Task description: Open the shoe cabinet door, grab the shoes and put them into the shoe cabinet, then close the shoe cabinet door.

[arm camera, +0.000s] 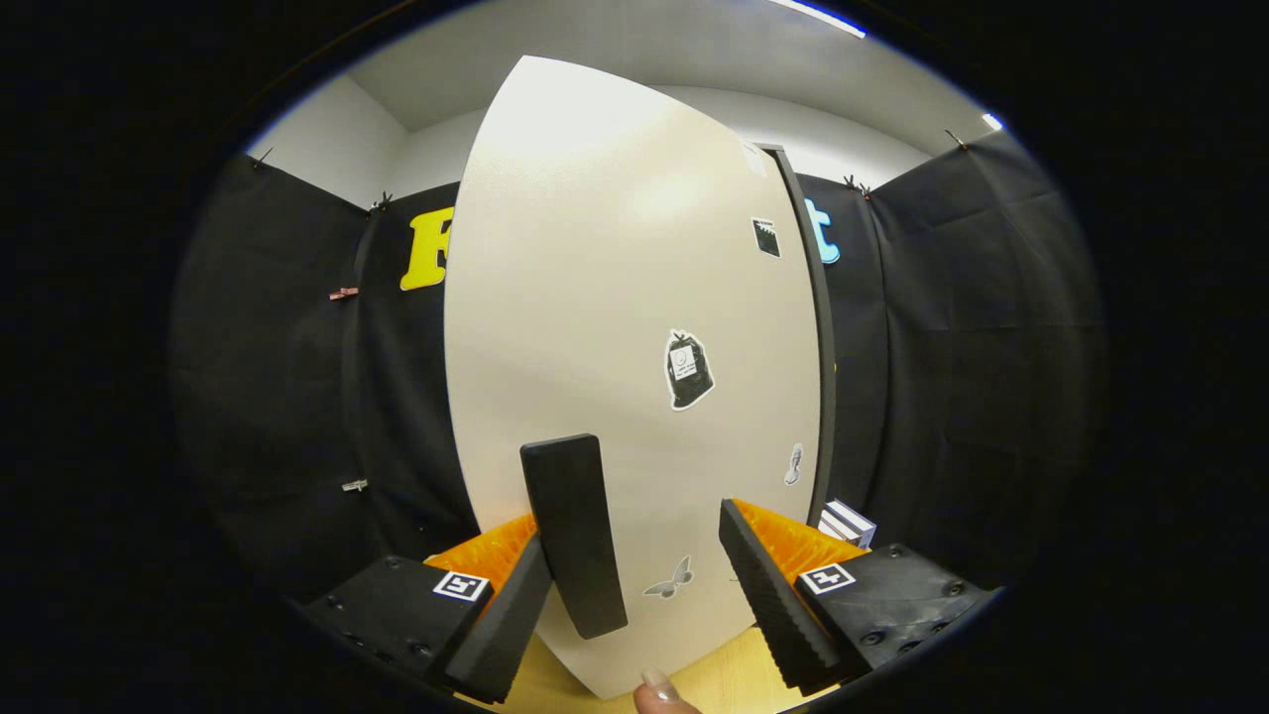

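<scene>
The shoe cabinet's white door [615, 297] stands upright right in front of me, with several small stickers on its face. Its black bar handle [575, 535] sticks out low on the door. My gripper [634, 555] is open, its fingers spread wide close to the door. The handle sits between the fingers, touching or nearly touching the left finger [501, 635]. The right finger [773, 605] is well apart from the handle. A dark edge strip [821, 347] runs down the door's right side.
A person's fingertip [659, 691] shows at the door's bottom edge, just below the fingers. Light wooden surface [729, 674] lies under the door. A small white striped object [848, 521] sits low, right of the dark strip.
</scene>
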